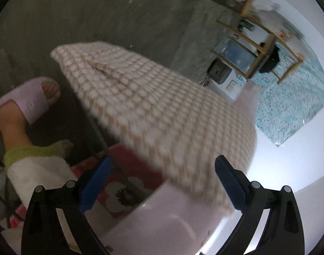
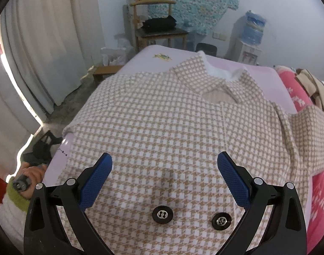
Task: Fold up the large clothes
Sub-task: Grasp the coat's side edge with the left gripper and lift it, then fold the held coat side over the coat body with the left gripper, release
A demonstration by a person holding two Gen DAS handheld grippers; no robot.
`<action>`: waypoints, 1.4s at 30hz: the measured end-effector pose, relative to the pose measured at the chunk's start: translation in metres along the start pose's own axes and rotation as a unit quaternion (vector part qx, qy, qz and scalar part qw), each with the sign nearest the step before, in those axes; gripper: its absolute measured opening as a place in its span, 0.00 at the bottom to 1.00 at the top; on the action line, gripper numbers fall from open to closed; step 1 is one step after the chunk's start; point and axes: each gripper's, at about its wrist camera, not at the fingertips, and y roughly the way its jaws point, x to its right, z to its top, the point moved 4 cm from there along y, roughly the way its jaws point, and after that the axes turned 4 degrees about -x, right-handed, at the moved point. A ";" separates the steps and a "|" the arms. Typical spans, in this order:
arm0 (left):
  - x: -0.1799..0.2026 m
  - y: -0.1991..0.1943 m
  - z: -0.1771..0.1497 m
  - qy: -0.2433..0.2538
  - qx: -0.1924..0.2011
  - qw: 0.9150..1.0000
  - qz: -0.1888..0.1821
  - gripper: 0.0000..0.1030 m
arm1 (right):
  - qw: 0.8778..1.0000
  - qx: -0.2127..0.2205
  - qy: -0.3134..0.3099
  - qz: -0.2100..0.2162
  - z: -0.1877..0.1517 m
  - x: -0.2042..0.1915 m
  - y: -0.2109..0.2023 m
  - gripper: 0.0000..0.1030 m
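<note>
A beige-and-white houndstooth jacket point(image 2: 162, 114) lies spread flat on a bed with a pale pink sheet point(image 2: 140, 57), collar at the far end, two black buttons point(image 2: 162, 214) near me. My right gripper point(image 2: 164, 167) hovers open just above its lower front, nothing between the blue pads. In the left wrist view a sleeve or side of the same jacket point(image 1: 153, 106) hangs over the bed's edge, blurred. My left gripper point(image 1: 162, 170) is open over that edge, holding nothing.
A person's foot in a lilac slipper point(image 1: 28, 102) stands on the grey floor beside the bed. A pink floral blanket point(image 2: 297, 97) lies on the right. A wooden chair point(image 2: 159, 27), a water dispenser point(image 2: 252, 42) and white curtains point(image 2: 45, 42) stand beyond the bed.
</note>
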 end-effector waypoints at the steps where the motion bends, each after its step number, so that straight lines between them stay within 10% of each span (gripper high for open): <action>1: -0.002 0.005 0.008 -0.004 -0.002 1.000 0.000 0.92 | 1.000 0.000 0.002 -0.004 -0.001 0.002 -0.001 0.92; 11: 0.012 -0.012 0.035 0.009 0.073 0.996 0.050 0.14 | 0.999 0.013 0.030 -0.039 -0.006 0.025 -0.015 0.92; 14: 0.057 -0.047 0.018 0.113 0.175 0.970 0.124 0.08 | 0.998 0.022 0.032 -0.046 -0.007 0.032 -0.022 0.92; 18: 0.140 -0.079 -0.034 0.257 0.284 0.905 0.186 0.07 | 0.997 0.035 0.035 -0.054 -0.010 0.041 -0.033 0.92; 21: 0.214 -0.084 -0.112 0.391 0.356 0.821 0.218 0.07 | 0.996 0.043 0.049 -0.062 -0.015 0.053 -0.043 0.92; 24: 0.271 -0.050 -0.226 0.553 0.372 0.709 0.231 0.07 | 0.994 0.047 0.062 -0.075 -0.021 0.063 -0.050 0.92; 30: 0.259 0.061 -0.379 0.744 0.252 0.569 0.242 0.08 | 0.989 0.055 0.097 -0.092 -0.039 0.085 -0.064 0.92; 33: 0.218 0.108 -0.399 0.768 0.174 0.552 0.276 0.10 | 0.987 0.060 0.115 -0.096 -0.050 0.096 -0.069 0.92; 38: 0.130 0.167 -0.364 0.742 0.066 0.560 0.362 0.35 | 0.986 0.039 0.140 -0.082 -0.067 0.117 -0.063 0.92; 42: 0.097 0.174 -0.343 0.723 0.056 0.557 0.404 0.54 | 0.986 0.016 0.147 -0.076 -0.077 0.125 -0.052 0.92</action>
